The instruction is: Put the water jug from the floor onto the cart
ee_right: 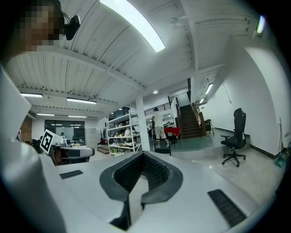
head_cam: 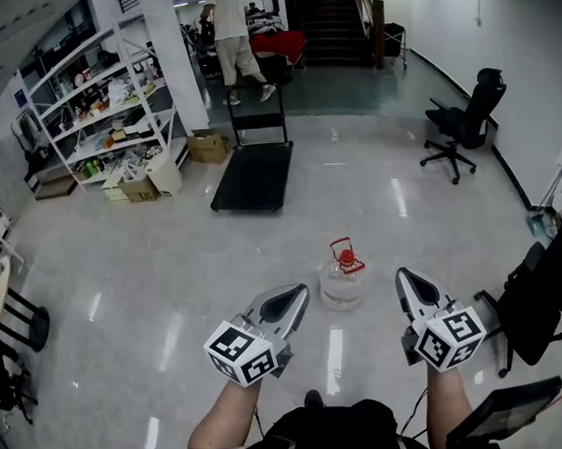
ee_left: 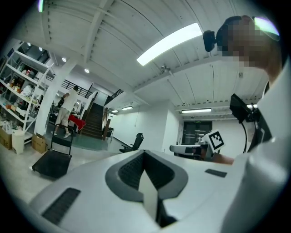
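The water jug (head_cam: 344, 279), clear with a red cap and red handle, stands on the shiny floor just ahead, between my two grippers. My left gripper (head_cam: 297, 293) is to the jug's left and my right gripper (head_cam: 403, 279) to its right; neither touches it. Both are shut and hold nothing. The black flat cart (head_cam: 254, 176) with its upright handle stands further ahead; it also shows at the left of the left gripper view as the cart (ee_left: 51, 163). In the gripper views the jug is hidden below the jaws.
White shelves (head_cam: 99, 97) with cardboard boxes (head_cam: 208, 145) stand at the back left. An office chair (head_cam: 465, 120) stands at the back right, and a person (head_cam: 236, 39) walks near the stairs (head_cam: 333, 21). A black chair (head_cam: 544, 291) is close on my right.
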`<action>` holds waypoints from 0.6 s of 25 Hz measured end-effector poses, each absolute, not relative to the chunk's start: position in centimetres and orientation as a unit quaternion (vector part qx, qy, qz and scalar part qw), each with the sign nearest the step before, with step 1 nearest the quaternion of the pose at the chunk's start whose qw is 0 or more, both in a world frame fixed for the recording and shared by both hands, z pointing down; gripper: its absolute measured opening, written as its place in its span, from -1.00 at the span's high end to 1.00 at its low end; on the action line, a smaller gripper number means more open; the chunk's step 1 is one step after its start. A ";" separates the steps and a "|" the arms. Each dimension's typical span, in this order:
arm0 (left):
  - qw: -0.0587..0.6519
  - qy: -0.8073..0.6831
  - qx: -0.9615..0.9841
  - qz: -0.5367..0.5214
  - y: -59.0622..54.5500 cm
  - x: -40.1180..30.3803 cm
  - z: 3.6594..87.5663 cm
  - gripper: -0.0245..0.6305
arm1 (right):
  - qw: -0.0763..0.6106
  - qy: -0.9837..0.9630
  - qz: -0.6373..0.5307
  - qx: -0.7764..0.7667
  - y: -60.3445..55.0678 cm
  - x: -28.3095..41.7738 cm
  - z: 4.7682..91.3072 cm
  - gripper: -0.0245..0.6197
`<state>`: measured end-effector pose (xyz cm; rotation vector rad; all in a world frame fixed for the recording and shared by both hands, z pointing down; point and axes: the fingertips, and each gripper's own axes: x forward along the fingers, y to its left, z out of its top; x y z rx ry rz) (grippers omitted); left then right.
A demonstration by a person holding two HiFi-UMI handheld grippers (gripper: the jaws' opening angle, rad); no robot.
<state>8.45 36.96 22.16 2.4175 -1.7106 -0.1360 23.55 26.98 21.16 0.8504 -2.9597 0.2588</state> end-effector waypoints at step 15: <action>0.099 -0.572 0.813 -0.042 17.0 0.9 22.8 0.93 | 0.016 -0.962 0.086 0.258 8.1 15.2 21.5 0.94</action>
